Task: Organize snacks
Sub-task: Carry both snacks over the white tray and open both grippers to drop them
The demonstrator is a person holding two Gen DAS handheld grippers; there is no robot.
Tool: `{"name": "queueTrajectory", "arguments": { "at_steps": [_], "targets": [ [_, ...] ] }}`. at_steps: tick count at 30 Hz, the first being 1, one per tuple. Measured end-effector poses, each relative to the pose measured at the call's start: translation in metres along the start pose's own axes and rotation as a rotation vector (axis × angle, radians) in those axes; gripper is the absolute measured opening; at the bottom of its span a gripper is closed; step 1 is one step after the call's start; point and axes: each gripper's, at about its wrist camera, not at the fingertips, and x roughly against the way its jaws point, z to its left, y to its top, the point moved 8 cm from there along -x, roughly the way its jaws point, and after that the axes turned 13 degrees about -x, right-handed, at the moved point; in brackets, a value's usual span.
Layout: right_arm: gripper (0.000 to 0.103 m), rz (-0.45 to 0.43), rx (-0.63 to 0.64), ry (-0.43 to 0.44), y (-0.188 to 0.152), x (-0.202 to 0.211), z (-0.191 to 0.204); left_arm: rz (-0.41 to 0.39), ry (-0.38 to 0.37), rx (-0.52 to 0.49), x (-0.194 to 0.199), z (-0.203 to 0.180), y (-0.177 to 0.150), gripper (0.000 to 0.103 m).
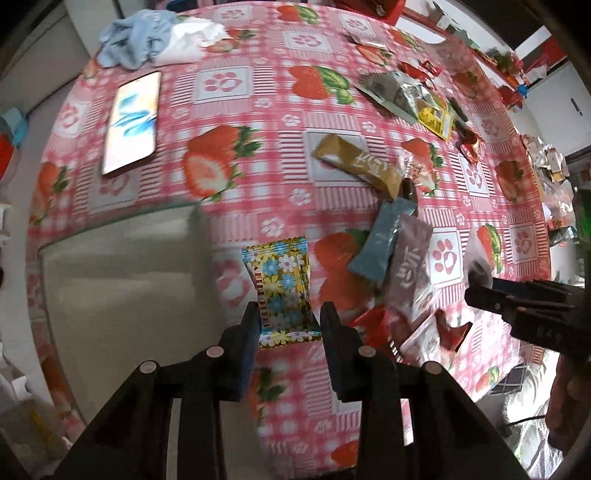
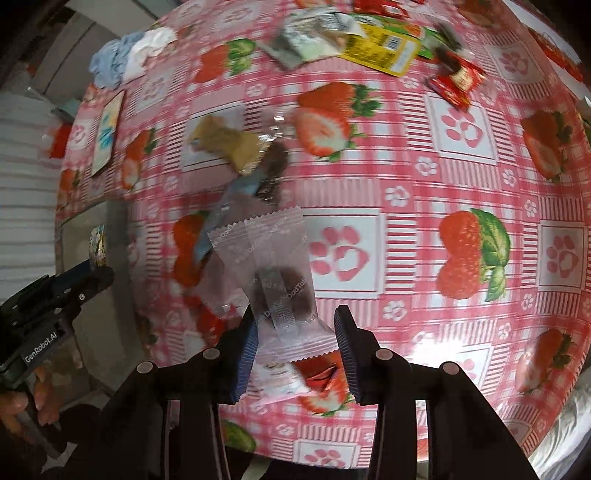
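Note:
My left gripper is shut on a flowered Hello Kitty candy packet, held above the table next to a clear plastic box. My right gripper is shut on a clear wrapper with a brown snack inside, held above the pink strawberry tablecloth. The right gripper also shows at the right edge of the left wrist view. Loose snacks lie in a pile: a gold packet, a blue packet and a mauve packet.
A phone lies at the left, blue and white cloths at the far edge. Silver, yellow and red packets lie further back. Red wrappers lie near the front edge.

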Motion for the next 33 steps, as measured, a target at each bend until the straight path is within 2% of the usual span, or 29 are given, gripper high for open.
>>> {"name": "queueTrajectory", "arguments": {
  "at_steps": [5,13,22,27,32,33],
  "targets": [
    [0.043,0.019,0.082,0.004,-0.009,-0.007,0.044,-0.002,0.029,0.037,0.006,0.016,-0.022,0.036],
    [0.043,0.076,0.280,0.014,-0.037,-0.025,0.125,0.005,0.059,0.122,0.014,0.056,-0.067,0.036],
    [0.043,0.155,0.468,0.034,-0.074,-0.055,0.204,0.056,0.073,0.228,0.008,0.096,-0.123,0.036],
    [0.043,0.209,0.541,0.021,-0.090,-0.084,0.238,0.088,0.082,0.254,-0.001,0.109,-0.141,0.036],
    [0.043,0.261,0.559,-0.001,-0.102,-0.108,0.252,0.114,0.100,0.240,-0.009,0.114,-0.152,0.037],
    [0.044,0.271,0.559,-0.004,-0.103,-0.112,0.254,0.118,0.101,0.232,-0.010,0.113,-0.153,0.040]
  ]
}}
